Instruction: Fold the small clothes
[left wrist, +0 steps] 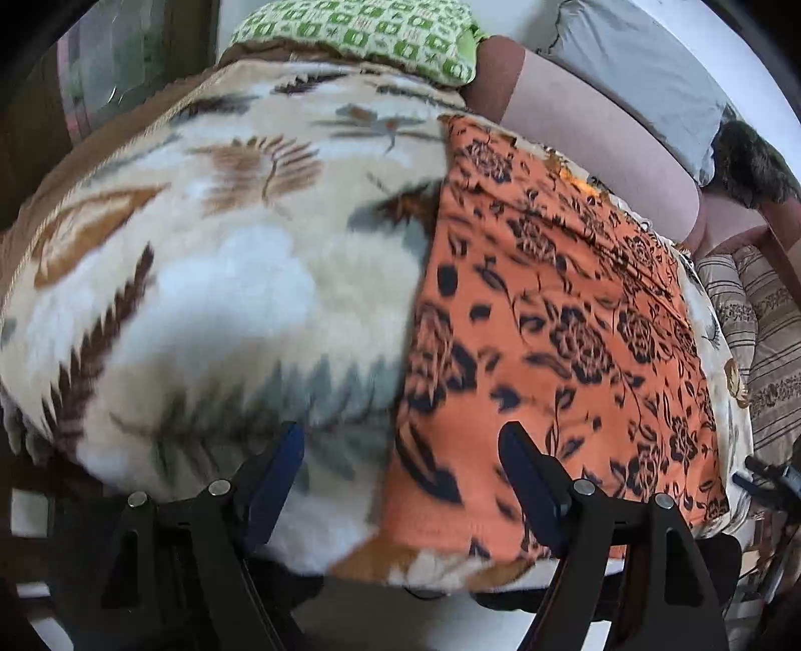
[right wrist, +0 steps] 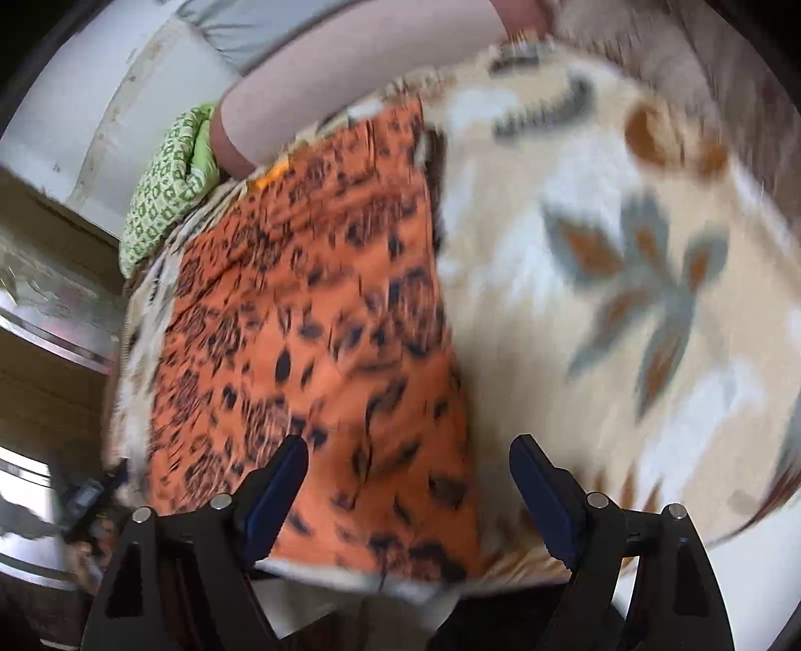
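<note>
The left gripper [left wrist: 400,440] hangs above the near edge of the bed with its jaws wide apart and nothing between them. The right gripper [right wrist: 408,455] is released in the same way, its two fingers spread and empty. No earlier picture is given, so I describe only how they stand.

Under both grippers lies the orange cloth [left wrist: 550,310] with a dark flower print. It is spread flat in a long shape that runs from the near edge toward the far side. In the left wrist view it is to the right of the middle; in the right wrist view, which is blurred, it is to the left. Nothing lies on top of it.

The cloth rests on a fleece blanket [left wrist: 225,260], cream with brown and grey leaves, that covers the bed. At the far left end sits a green checked pillow [left wrist: 360,35]. Along the far side there is a pale bolster [left wrist: 590,145], and behind it a grey cushion [left wrist: 636,65]. At the right edge a striped fabric [left wrist: 766,340] is seen beside the blanket.
</note>
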Action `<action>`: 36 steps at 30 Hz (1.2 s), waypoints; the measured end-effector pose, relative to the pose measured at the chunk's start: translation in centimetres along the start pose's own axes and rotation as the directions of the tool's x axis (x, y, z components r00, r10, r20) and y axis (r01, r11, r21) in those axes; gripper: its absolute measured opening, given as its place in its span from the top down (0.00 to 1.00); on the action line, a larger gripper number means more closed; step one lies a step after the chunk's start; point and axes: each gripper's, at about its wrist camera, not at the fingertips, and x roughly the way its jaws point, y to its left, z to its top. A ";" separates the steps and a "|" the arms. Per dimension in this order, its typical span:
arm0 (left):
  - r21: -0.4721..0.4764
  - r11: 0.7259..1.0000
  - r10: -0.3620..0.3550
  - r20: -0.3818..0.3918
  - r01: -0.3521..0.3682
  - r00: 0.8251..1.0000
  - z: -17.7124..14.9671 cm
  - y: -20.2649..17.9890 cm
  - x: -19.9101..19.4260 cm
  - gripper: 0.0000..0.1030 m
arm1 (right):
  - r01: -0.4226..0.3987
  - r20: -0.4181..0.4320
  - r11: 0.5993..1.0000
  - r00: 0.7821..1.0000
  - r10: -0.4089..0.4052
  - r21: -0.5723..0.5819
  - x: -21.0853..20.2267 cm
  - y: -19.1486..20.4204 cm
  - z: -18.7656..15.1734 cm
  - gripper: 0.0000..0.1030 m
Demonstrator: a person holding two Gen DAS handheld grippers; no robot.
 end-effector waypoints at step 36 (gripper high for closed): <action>-0.040 0.999 0.012 -0.090 -0.015 0.996 -1.7 -0.3 2.0 0.94 | -0.143 -0.056 0.975 0.986 0.154 0.169 3.7 -1.5 -2.1 0.87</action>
